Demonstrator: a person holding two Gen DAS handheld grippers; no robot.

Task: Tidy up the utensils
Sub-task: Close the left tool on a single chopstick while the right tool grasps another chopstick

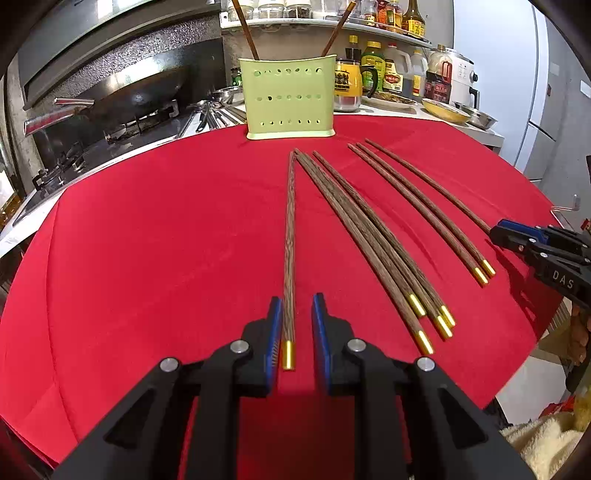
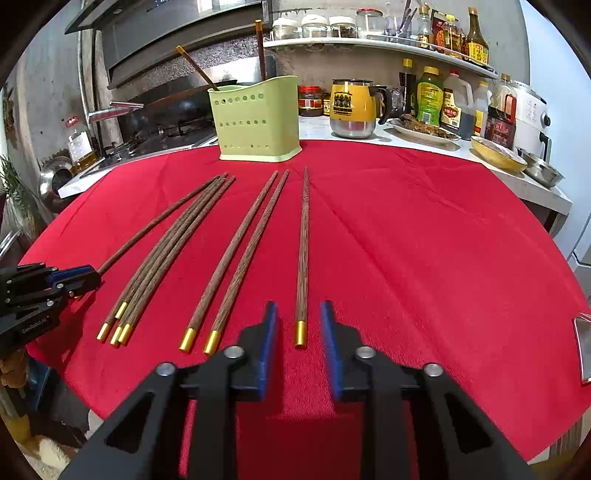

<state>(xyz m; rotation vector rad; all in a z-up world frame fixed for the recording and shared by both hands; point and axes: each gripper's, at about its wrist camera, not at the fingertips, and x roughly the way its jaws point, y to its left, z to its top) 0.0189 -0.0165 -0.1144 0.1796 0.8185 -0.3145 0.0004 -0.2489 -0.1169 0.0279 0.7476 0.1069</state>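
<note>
Left gripper (image 1: 295, 321): jaws open a moderate gap, straddling the gold-capped end of the leftmost chopstick (image 1: 290, 251). The stick runs between the blue pads (image 1: 275, 332), closer to the left pad, maybe touching it, can't tell. Not clamped; it lies flat on the red cloth (image 1: 147, 240) covering the table.

Right gripper (image 2: 298, 325): jaws open a bit wider, around the gold cap of the rightmost chopstick (image 2: 303, 251). Stick sits roughly centred in the gap, clear of both pads, flat on the cloth, not gripped.

Between the two singles, in the right wrist view: a pair of chopsticks (image 2: 236, 258) just left of the right gripper, side by side, gold ends toward the camera. Further left, a bundle of four chopsticks (image 2: 166, 254), overlapping, tips converging at the far end. All sticks fan out with narrow tips pointing away, toward the holder.

Far edge of the cloth: green perforated utensil holder (image 1: 290, 98), upright, with two chopsticks (image 1: 245, 29) already standing in it, leaning apart.

Behind: wok (image 1: 136, 88) on the stove at left, yellow mug (image 2: 352, 107) just right of the holder, bottles (image 2: 430, 94) and jars on the counter and shelf.
</note>
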